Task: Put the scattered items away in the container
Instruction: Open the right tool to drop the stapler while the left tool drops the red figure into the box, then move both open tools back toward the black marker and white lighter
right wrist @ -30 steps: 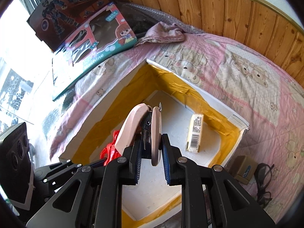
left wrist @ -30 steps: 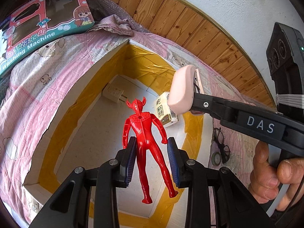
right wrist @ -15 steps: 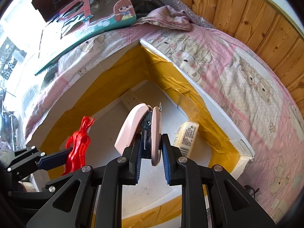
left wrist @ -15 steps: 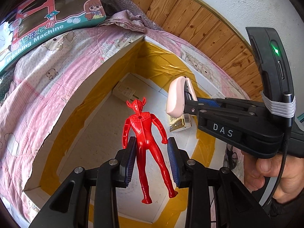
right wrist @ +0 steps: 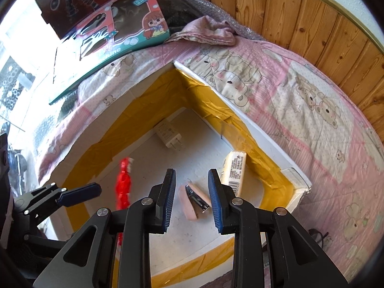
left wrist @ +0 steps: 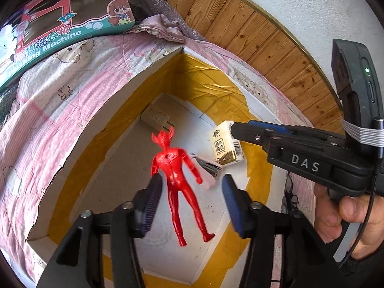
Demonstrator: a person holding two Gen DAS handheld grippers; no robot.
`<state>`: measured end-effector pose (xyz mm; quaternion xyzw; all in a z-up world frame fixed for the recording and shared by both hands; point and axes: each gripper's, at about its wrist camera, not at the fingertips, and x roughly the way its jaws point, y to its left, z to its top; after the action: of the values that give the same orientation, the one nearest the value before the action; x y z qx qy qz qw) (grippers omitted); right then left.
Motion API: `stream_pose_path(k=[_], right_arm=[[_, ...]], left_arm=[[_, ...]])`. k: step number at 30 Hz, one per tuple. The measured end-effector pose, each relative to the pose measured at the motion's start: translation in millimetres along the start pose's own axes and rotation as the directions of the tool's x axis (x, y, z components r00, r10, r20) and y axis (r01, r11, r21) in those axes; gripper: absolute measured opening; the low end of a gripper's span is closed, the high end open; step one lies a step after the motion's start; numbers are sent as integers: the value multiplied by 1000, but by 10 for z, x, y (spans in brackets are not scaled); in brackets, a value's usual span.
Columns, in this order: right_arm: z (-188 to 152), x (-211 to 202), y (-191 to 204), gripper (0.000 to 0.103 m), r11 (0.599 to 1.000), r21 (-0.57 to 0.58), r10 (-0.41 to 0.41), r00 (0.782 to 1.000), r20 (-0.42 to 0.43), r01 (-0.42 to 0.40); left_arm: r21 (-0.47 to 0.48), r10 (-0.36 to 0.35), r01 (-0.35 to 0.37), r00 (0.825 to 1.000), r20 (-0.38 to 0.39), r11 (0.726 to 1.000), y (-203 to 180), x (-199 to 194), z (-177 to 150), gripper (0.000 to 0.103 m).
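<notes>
Hanging over the near part of the box [right wrist: 261,141], both pairs of tongs stand apart and grip nothing. The left gripper [left wrist: 190,198] has its pads spread wide on either side of the red figure [left wrist: 176,180], which is blurred and touches neither pad; whether it has reached the floor cannot be told. The right gripper [right wrist: 192,201] is parted about as much, and the pink stapler [right wrist: 194,201] lies on the box floor below the gap between its fingers.

Half a second ago each gripper was clamped on its item, the figure in the left and the stapler in the right; both items are now released, and the stapler rests just beside the tissue pack [right wrist: 234,170].

Room inside the box is fair: the white floor is bare in the near middle and toward the left wall, while the items gather right of centre and at the far corner. Its walls are lined with yellow tape, and the right wall's rim runs close past the tissue pack.

Counted inside the box: one red figure, one stapler, one tissue pack, one white plug adapter [right wrist: 168,133] at the far corner. Beyond the far rim, on the pink quilt [right wrist: 312,110], lie one crumpled cloth [right wrist: 206,33] and two toy boxes [right wrist: 115,36].
</notes>
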<state>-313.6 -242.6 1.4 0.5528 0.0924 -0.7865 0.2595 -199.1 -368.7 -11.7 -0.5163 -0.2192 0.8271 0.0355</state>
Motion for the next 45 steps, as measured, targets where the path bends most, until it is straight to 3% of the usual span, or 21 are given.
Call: stream_pose_path(k=[5,9,16,27,45], right_arm=[[-109,-108,35,30,1000,10,22,1000,18,-22],[-212,-242,20,30,999,28,37,999,40,-38],[-536,-521,10,27,994,76,74,990,117,-83],[-1098,-944,206,25,979,123,127,964,235,-160],[-2073,-1447,244,26,939,189,206,911,358,-287]], left_arm=[[40,10,-12,999,49,999,-55,-173,-27,61],[-28,-12,12,1000,22,1000,74,-177,-57,61],[-3,12,-12,998,54,1000,-38,-364,-272,61],[127,107,-129,980,166,984,-376,-748,-680,61],[208,77,-127,969,234,970,-804,-1261,-1277,61]])
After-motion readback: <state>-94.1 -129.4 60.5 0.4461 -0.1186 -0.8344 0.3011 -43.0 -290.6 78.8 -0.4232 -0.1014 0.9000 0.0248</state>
